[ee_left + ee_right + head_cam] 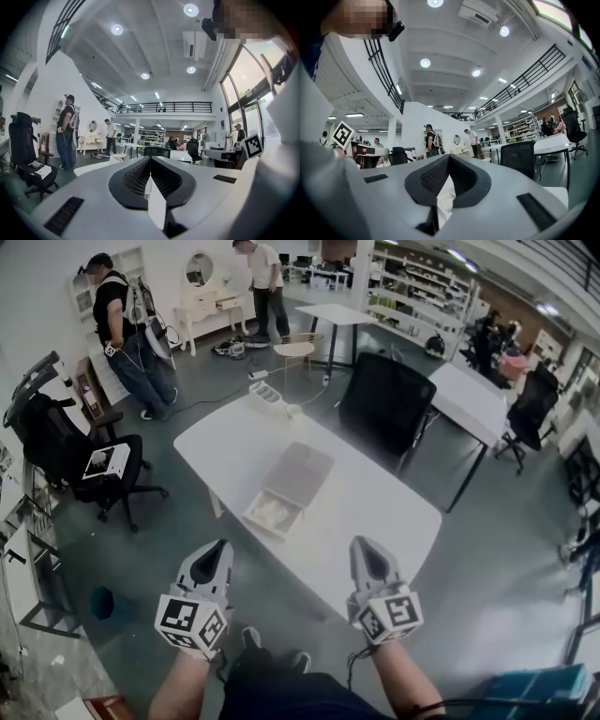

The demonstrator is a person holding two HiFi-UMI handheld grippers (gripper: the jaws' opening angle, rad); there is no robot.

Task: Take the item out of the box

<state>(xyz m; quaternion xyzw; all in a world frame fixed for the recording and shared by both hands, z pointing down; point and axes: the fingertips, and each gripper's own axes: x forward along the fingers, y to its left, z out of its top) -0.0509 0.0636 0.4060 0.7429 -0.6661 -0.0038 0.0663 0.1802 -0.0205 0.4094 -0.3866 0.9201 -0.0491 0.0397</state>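
Nearest, low in the head view: left gripper [222, 547] and right gripper [362, 546], both level, both short of the near edge of the desk [375, 512]. Jaws of each pressed together at the tips, gripping nothing; same reading from both gripper views.

Well ahead, near the middle of the desk: grey box [302, 470], with an open tray end turned toward the grippers and the item [270, 512] lying pale inside it. Not yet touched.

Likely ways to go wrong from here:
- Reaching in with closed jaws, and so only shoving the item deeper or sliding the box across the smooth top.
- Pinching the tray wall along with the item, and so lifting the whole box.
- Pulling with one gripper and bracing with neither, and so dragging the box toward the desk edge.

Nature of the item hard to make out: pale, crumpled-looking, too small to name. Equally unclear: a sliding drawer, or a separate lid and base laid end to end. Box and item absent from both gripper views, lost below the jaws' own grey bodies.
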